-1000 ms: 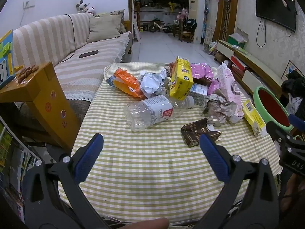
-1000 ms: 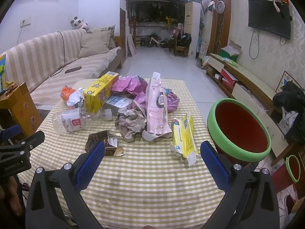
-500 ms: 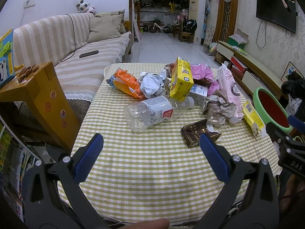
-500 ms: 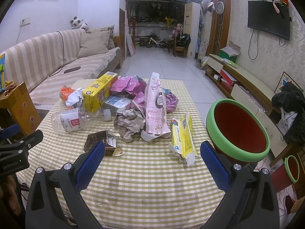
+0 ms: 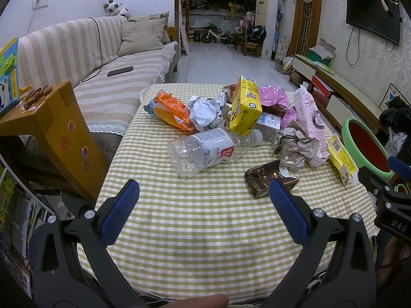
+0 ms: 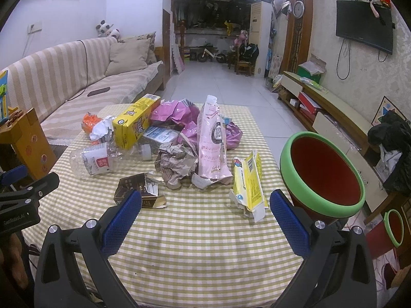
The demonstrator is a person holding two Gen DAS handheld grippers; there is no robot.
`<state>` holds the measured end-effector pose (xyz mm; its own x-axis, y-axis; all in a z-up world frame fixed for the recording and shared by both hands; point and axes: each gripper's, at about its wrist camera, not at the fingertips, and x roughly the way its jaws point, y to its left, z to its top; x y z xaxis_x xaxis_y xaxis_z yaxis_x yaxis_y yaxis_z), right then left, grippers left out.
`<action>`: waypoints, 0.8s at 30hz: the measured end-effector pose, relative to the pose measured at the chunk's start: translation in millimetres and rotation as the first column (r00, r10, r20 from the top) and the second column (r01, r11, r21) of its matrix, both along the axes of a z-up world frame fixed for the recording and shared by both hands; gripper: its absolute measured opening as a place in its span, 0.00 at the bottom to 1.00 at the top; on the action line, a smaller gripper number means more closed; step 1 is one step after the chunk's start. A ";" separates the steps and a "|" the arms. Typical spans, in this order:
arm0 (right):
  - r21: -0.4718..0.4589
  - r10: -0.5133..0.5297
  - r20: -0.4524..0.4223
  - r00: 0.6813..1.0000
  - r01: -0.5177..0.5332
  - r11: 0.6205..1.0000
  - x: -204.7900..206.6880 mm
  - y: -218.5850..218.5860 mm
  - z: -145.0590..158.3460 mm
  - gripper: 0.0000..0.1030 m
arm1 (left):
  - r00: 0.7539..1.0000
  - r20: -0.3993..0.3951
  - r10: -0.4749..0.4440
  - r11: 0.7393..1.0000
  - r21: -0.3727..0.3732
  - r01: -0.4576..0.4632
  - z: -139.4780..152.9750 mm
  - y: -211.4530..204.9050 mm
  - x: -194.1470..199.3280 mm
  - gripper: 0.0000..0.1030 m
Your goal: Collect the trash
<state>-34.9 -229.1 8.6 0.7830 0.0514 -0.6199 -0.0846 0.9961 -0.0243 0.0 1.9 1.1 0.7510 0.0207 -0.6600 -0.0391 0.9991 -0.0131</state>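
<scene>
A: Left wrist view, item 1?
B: Left gripper (image 5: 204, 192), fingers spread wide, holding nothing, hovering over the near edge of the checked table (image 5: 205, 231).
A: Trash on it?
B: Clear plastic bottle (image 5: 208, 151) on its side, mid-table. Behind it, toward the far edge: orange wrapper (image 5: 172, 113), crumpled white paper (image 5: 205, 113), yellow box (image 5: 245, 110) standing tilted, pink bags (image 5: 273, 97). Brown torn carton (image 5: 267, 178) lies just beyond the right fingertip. Crumpled brown paper (image 5: 295, 146) and tall pink pouch (image 5: 309, 120) sit toward the right edge; flat yellow packet (image 5: 341, 157) at that edge.
A: Receptacle?
B: Red bin with green rim (image 5: 364, 148), off the table's right edge.

A: Right wrist view?
B: Right gripper (image 6: 205, 202), fingers spread, empty, above the near edge of the table (image 6: 205, 251).
A: Contents?
B: Brown torn carton (image 6: 136, 187) partly behind the left fingertip; plastic bottle (image 6: 97, 161) toward the left edge; crumpled brown paper (image 6: 177, 161) touching the pink pouch (image 6: 212, 141); yellow packet (image 6: 248, 179) toward the right edge; yellow box (image 6: 134, 123) leaning at the far side.
A: Bin?
B: Red bin (image 6: 323, 172), just beside the right edge. Part of the left gripper (image 6: 25, 197) shows at the left edge of the frame.
</scene>
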 end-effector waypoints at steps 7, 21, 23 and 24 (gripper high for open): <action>0.000 -0.001 -0.001 1.000 0.001 1.000 0.1 -0.1 -0.1 0.93 | 1.000 0.000 0.000 1.000 -0.002 0.000 -0.2 0.4 -0.1 0.96; -0.002 0.000 -0.011 1.000 0.000 1.000 0.3 0.6 -3.9 0.93 | 1.000 -0.002 0.001 1.000 -0.003 -0.001 -0.6 1.1 0.5 0.96; -0.002 -0.002 -0.009 1.000 0.002 1.000 0.4 0.1 -3.4 0.93 | 1.000 0.001 0.000 1.000 -0.003 0.000 -0.2 1.3 0.1 0.96; -0.002 -0.001 -0.011 1.000 0.001 1.000 1.0 0.7 -3.4 0.93 | 1.000 0.000 0.000 1.000 -0.003 0.000 -0.7 1.4 0.8 0.96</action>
<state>-33.9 -228.4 5.2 0.7763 0.0493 -0.6284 -0.0836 0.9962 -0.0251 0.7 3.3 0.4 0.7509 0.0188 -0.6601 -0.0393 0.9991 -0.0162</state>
